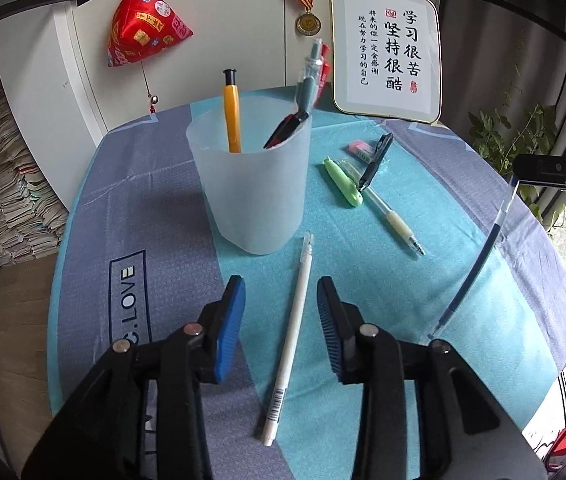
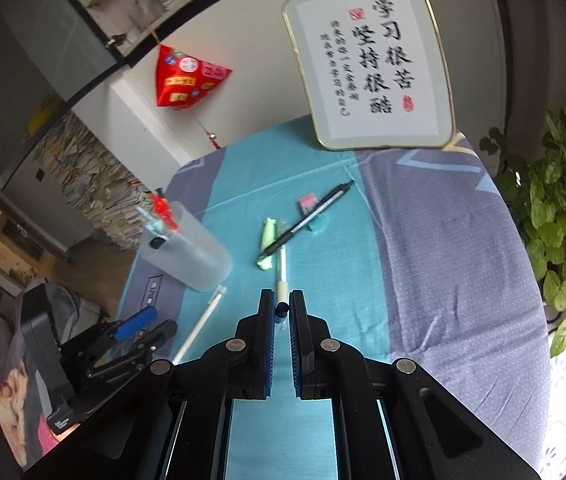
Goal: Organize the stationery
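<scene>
A: Where did we find the white pen [image 1: 291, 336] against the frosted cup [image 1: 251, 184]?

B: It lay flat on the bench [image 1: 463, 280] just in front of the cup, its tip near the cup's base. Our left claw [image 1: 279, 332] stood released, one pad on each side of the pen, neither touching it.

A: And the right claw [image 2: 282, 344]?

B: Clenched on a clear refill with a dark blue core [image 1: 479, 256], held slanting over the bench well to the right of the cup.

A: What else did we see by the cup?

B: To its right lay a green highlighter [image 1: 343, 182], a clear gel pen [image 1: 393, 216], a black pen [image 1: 375, 162] and a pink eraser [image 1: 359, 148]. Inside the cup stood an orange pen [image 1: 232, 116] and several others.
</scene>
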Action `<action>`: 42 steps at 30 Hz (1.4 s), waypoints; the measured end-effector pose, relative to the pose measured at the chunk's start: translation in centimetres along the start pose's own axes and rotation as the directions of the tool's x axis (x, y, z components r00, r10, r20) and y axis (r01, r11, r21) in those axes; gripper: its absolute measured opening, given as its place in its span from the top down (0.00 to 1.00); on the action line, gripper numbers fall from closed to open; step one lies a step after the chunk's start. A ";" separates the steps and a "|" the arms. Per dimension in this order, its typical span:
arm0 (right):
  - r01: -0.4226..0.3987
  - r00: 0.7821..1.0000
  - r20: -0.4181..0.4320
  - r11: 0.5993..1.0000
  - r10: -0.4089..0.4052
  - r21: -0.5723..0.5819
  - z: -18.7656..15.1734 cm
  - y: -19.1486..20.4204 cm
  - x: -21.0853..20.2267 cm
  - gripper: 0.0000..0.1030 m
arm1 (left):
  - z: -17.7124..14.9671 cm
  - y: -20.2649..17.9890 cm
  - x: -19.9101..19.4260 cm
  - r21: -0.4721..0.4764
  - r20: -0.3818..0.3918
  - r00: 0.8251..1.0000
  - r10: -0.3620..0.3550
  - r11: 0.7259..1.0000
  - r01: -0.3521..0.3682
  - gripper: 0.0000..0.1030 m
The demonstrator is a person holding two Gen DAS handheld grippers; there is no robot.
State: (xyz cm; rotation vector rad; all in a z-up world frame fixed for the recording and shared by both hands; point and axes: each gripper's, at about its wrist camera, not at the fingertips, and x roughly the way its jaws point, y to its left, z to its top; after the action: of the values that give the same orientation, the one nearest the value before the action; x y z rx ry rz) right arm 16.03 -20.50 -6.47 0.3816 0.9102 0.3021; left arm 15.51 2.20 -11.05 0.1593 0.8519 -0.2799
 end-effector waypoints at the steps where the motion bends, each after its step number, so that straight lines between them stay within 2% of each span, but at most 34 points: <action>1: 0.010 1.000 -0.019 1.000 -0.009 0.016 0.2 -0.8 0.6 0.93 | 0.1 -0.2 0.5 0.007 -0.009 1.000 0.004 1.000 -0.004 0.66; 5: 0.040 0.995 -0.097 0.995 -0.032 0.091 0.4 -3.8 2.9 0.93 | 0.7 -0.8 2.6 0.029 -0.041 0.999 0.023 0.999 -0.021 0.66; 10: 0.063 0.990 -0.137 0.989 -0.045 0.134 0.2 -5.6 4.5 0.93 | 1.4 -1.4 4.7 0.070 -0.066 0.996 0.062 0.996 -0.057 0.66; 14: 0.091 0.986 -0.146 0.991 -0.075 0.100 0.1 -5.4 4.5 0.93 | 1.7 -1.4 5.3 0.083 -0.062 0.995 0.082 0.994 -0.076 0.65; 18: 0.102 0.970 -0.230 0.991 -0.079 0.087 -0.6 -4.3 5.4 0.93 | 2.1 -1.8 5.7 0.104 -0.049 0.994 0.096 0.990 -0.090 0.66; 20: 0.096 0.962 -0.265 0.990 -0.066 0.103 -0.9 -4.0 6.3 0.93 | 2.1 -2.2 5.7 0.122 -0.046 0.996 0.080 0.990 -0.074 0.81; 21: 0.100 0.959 -0.275 0.988 -0.065 0.117 -1.0 -4.1 6.7 0.93 | 2.0 -2.5 5.7 0.132 -0.051 0.996 0.067 0.989 -0.060 0.93; 23: 0.127 0.955 -0.286 0.979 -0.078 0.160 -1.2 -4.4 7.3 0.93 | 1.7 -3.1 5.4 0.155 -0.045 0.996 0.079 0.985 -0.071 0.94; 25: 0.136 0.957 -0.279 0.969 -0.075 0.207 -1.1 -4.7 7.4 0.87 | 1.3 -3.2 4.7 0.150 -0.037 0.998 0.043 0.988 -0.037 0.94; 27: 0.154 0.955 -0.282 0.964 -0.089 0.217 -1.0 -4.6 7.5 0.85 | 1.1 -2.8 3.6 0.124 -0.023 1.000 0.018 0.992 -0.015 0.95; 30: 0.154 0.952 -0.284 0.978 -0.110 0.139 -1.0 -2.7 7.5 0.85 | 0.9 -1.9 1.4 0.080 0.016 1.000 -0.021 0.997 0.020 0.95; 33: 0.088 0.957 -0.269 0.991 -0.111 -0.098 -2.0 1.3 6.9 0.85 | 0.8 -0.7 -0.7 0.034 0.052 0.997 -0.056 0.998 0.054 0.95; 35: 0.059 0.957 -0.253 0.951 -0.140 -0.304 -3.1 4.1 6.6 0.85 | 0.7 -0.2 -2.1 0.012 0.076 0.995 -0.068 0.998 0.067 0.95; 36: 0.055 0.955 -0.245 0.909 -0.170 -0.414 -4.0 5.3 6.6 0.83 | 0.6 0.1 -2.9 0.007 0.090 0.994 -0.068 0.998 0.068 0.95; 39: 0.093 0.938 -0.187 0.731 -0.292 -0.676 -6.5 8.1 7.1 0.75 | 0.6 0.5 -4.9 0.000 0.132 0.989 -0.067 0.998 0.068 0.95; 42: 0.076 0.930 -0.147 0.567 -0.337 -0.820 -8.0 9.8 7.6 0.74 | 0.6 0.8 -6.5 -0.004 0.165 0.984 -0.063 0.998 0.065 0.95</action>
State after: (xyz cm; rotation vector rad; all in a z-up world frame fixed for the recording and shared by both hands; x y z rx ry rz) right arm 13.08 -7.10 -11.90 -0.6544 0.9948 0.5276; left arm 12.11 3.96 -5.74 0.0980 0.6946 -0.3445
